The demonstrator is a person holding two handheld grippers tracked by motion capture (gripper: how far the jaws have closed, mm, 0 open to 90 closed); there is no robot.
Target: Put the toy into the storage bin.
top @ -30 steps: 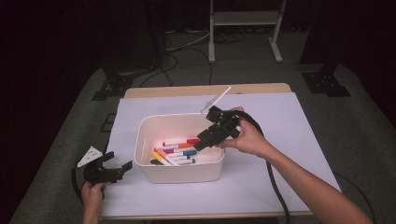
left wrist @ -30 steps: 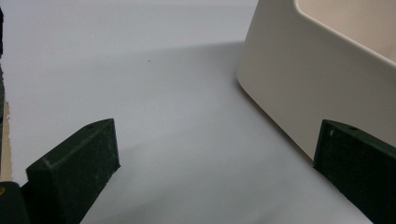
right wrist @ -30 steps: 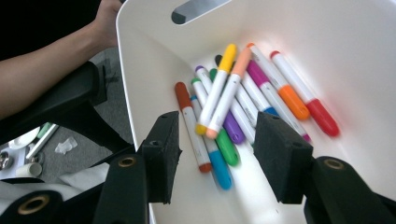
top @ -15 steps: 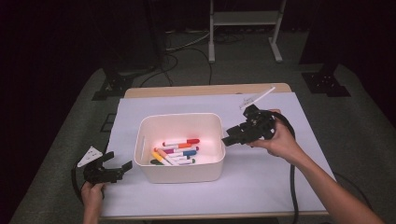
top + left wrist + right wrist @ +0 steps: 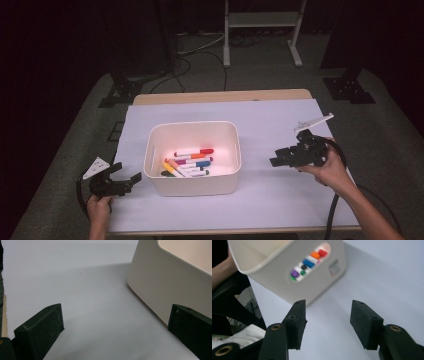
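High view: a white bin (image 5: pixel 192 186) sits mid-table on a pale sheet (image 5: pixel 270 125), holding a loose pile of coloured markers (image 5: pixel 187 162). The right gripper (image 5: pixel 276 161) hovers well right of the bin, its jaws having just been opening, now wide and empty. The left gripper (image 5: pixel 127 179) rests just left of the bin, jaws spread, gripping nothing.

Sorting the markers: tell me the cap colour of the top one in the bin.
Red: the top marker in the bin has a red cap, clearest in the high view.

A dark lab or studio: paper-covered table (image 5: pixel 280 120), floor cables (image 5: pixel 200 50), equipment stands (image 5: pixel 260 20).
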